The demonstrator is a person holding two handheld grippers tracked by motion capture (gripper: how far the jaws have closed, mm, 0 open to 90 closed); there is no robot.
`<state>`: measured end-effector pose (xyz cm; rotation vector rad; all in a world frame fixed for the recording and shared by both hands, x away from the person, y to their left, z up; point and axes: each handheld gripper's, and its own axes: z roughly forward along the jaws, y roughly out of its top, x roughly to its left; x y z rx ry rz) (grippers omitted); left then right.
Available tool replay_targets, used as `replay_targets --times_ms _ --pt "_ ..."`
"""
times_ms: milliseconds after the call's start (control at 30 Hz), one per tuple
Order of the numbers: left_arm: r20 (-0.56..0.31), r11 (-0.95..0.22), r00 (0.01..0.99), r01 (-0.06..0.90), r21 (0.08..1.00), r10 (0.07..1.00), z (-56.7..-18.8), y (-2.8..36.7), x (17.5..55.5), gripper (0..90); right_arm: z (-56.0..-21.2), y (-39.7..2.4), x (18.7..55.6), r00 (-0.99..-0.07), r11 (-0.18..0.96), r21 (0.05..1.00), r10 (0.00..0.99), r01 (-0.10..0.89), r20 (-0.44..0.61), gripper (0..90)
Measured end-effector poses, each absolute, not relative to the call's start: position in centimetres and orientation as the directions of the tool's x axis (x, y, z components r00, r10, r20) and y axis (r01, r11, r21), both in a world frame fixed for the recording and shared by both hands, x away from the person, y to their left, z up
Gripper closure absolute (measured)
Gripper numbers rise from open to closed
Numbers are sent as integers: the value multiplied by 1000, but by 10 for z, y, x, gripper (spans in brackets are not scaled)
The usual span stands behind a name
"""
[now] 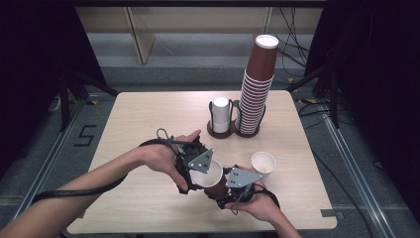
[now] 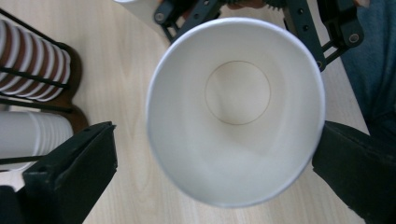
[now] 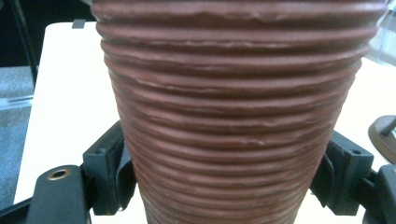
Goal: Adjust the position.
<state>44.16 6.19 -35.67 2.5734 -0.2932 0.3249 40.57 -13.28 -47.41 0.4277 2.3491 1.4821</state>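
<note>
1. Brown ribbed cup (image 1: 210, 179), white inside: we take it as our landmark. It sits at the near middle of the table (image 1: 148, 114), mouth up and tilted toward the left hand.
2. Right gripper (image 1: 229, 191): just right of the cup, low on its wall. In the right gripper view we see its two black jaws pressed on either side of the ribbed wall (image 3: 233, 116), so it clamps the cup.
3. Left gripper (image 1: 195, 171): just left of the cup, at its rim. In the left gripper view we look straight down into the cup's white mouth (image 2: 236, 112); the jaws stand wide, the left one clear of the rim, the right one close beside it, and we cannot tell whether that one touches.
4. Loose white-mouthed cup (image 1: 263, 163): just right of the landmark cup, beyond the right gripper, upright on the table.
5. Two-ring cup holder (image 1: 220, 131): well behind the landmark cup. Its left ring holds a short white stack (image 1: 221, 114).
6. Tall brown cup stack (image 1: 255, 89): in the holder's right ring, well behind the landmark cup and to its right.
</note>
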Motion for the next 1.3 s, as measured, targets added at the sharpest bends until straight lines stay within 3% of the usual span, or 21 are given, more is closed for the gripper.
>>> replay_targets --times_ms 433,467,900,1300 --pt "324 -726 945 -199 658 34 -366 100 429 0 -455 -153 407 -851 317 942 521 115 -71 207" --pt "335 -733 942 -210 646 25 -365 102 430 0 -455 -154 411 -851 315 946 515 79 -100 207" --pt "266 -570 920 -59 820 287 -400 122 424 0 -442 -169 418 -806 209 974 590 89 -53 205" --pt "181 -503 913 30 864 365 -429 127 417 0 -438 -175 415 -772 169 981 635 97 -33 205"
